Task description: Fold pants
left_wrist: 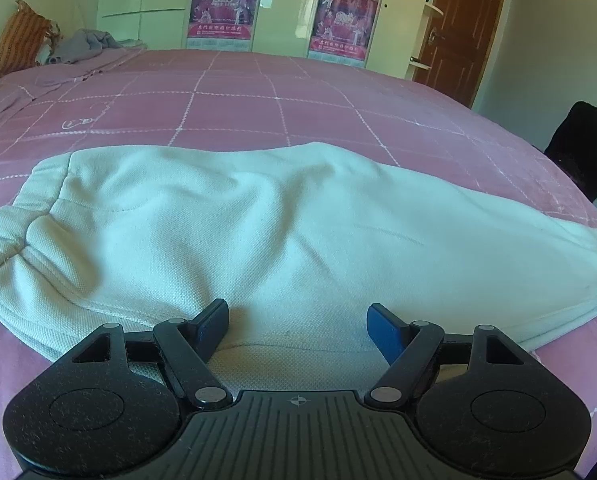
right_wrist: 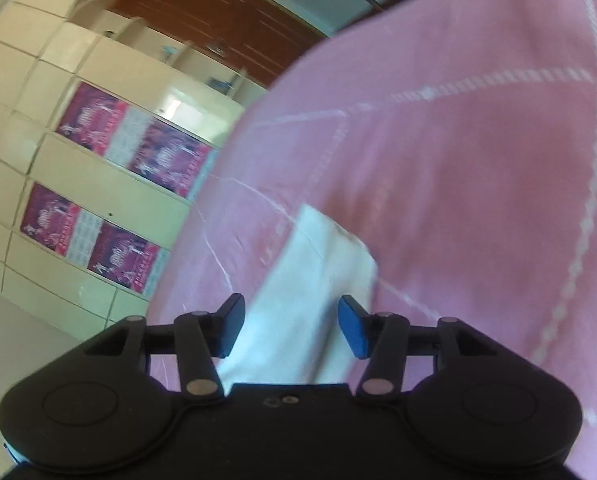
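Pants [left_wrist: 258, 232] — white, folded lengthwise — lie flat across a pink bed [left_wrist: 258, 100], waistband at the left, leg ends running off to the right. The left hand-held gripper [left_wrist: 296, 328] hangs over their near edge with jaws wide, nothing between the pads. The right hand-held gripper [right_wrist: 290, 330], rolled to one side, has its jaws parted above a narrow white end of the pants [right_wrist: 318, 264] — the pads do not press on the cloth.
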### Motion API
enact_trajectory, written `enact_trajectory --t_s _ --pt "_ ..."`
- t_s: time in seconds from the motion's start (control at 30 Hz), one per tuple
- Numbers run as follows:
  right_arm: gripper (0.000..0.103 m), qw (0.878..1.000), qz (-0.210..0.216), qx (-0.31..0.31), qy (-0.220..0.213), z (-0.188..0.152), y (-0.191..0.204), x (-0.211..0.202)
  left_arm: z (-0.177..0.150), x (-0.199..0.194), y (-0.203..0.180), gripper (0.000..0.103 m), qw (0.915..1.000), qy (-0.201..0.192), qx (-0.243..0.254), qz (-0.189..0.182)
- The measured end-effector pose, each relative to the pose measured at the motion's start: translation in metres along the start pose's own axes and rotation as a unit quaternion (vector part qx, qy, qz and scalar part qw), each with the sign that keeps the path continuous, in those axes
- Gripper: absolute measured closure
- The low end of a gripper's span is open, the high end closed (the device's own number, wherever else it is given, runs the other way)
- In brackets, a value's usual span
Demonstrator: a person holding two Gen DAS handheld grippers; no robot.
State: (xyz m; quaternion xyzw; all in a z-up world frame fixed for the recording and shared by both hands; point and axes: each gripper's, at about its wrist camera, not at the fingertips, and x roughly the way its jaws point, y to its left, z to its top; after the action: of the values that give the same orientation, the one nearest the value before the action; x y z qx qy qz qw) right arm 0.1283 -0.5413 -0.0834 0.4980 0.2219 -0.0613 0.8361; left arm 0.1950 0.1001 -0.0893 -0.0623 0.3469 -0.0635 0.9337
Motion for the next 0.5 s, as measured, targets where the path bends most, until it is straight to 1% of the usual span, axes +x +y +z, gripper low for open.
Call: enact_trajectory --t_s 0.03,0.13,0.17,0.2,0.23,0.27,0.3,0.33,0.4,0.43,0.5 --pt "0.039 1.000 -0.005 0.010 0.004 -0.006 -0.005 -0.001 0.000 0.000 0.000 0.027 1.0000 0.000 0.001 -0.001" --pt "0.036 1.000 0.000 0.028 0.015 -0.017 -0.016 0.006 0.000 0.001 0.000 0.027 1.0000 0.002 0.002 -0.001" --pt "0.028 0.999 0.005 0.027 0.019 -0.015 -0.015 0.010 0.000 0.001 0.000 0.027 1.0000 0.002 0.002 -0.001" --pt "0.023 0.999 0.017 0.025 0.026 -0.013 -0.012 0.017 0.001 0.001 0.000 0.027 1.0000 0.002 0.000 -0.001" --pt "0.023 0.999 0.024 0.017 0.038 -0.011 -0.006 0.028 0.000 0.000 -0.001 0.027 1.0000 0.001 -0.001 -0.001" --pt "0.030 0.999 0.025 0.010 0.045 -0.010 -0.002 0.034 0.000 0.000 -0.001 0.027 1.0000 0.001 -0.001 -0.001" --pt "0.053 0.999 0.025 0.004 0.036 -0.007 0.003 0.036 0.000 0.000 -0.001 0.027 1.0000 0.001 -0.002 -0.001" --pt "0.058 0.999 0.037 -0.001 0.019 -0.004 0.008 0.033 0.000 -0.001 0.000 0.027 1.0000 0.001 -0.003 -0.002" --pt "0.059 0.997 0.078 0.002 -0.030 -0.003 0.009 0.018 -0.001 -0.001 0.001 0.027 1.0000 -0.001 -0.004 -0.004" --pt "0.059 0.996 0.084 0.005 -0.036 -0.001 0.007 0.017 -0.001 0.000 0.001 0.027 1.0000 0.000 -0.003 -0.004" --pt "0.058 0.997 0.077 0.016 -0.021 0.003 0.000 0.023 0.000 0.001 0.000 0.027 1.0000 0.003 0.002 -0.004"
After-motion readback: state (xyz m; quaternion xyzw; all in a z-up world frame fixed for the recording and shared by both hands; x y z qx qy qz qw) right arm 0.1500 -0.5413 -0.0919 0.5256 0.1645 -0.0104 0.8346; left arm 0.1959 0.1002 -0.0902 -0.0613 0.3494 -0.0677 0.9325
